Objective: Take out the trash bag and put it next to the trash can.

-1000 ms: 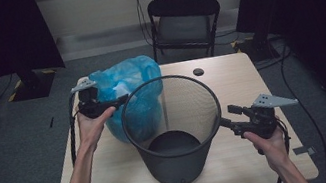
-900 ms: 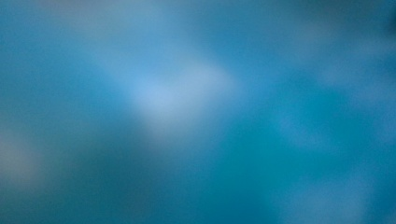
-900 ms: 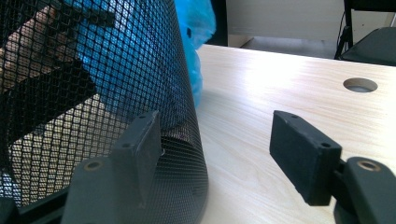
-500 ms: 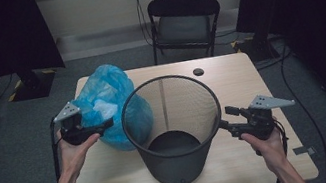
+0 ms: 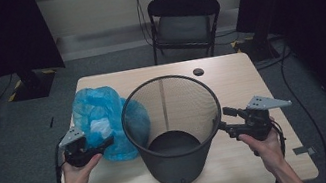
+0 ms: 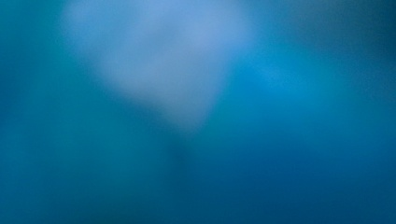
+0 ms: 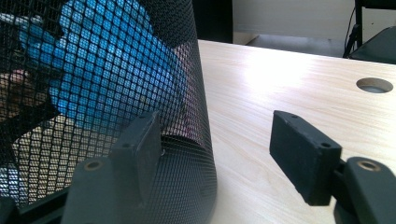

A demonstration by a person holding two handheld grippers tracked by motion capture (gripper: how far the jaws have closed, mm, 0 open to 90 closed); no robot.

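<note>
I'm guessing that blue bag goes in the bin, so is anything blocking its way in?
Nothing visible blocks the top: the bin stands open and looks empty. The blue bag lies on the table beside it, at the left gripper, so it must clear the rim.

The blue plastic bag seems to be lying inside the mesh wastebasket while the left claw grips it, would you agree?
Not inside: the high view shows the blue plastic bag on the table beside the mesh wastebasket, held by the left claw.
</note>
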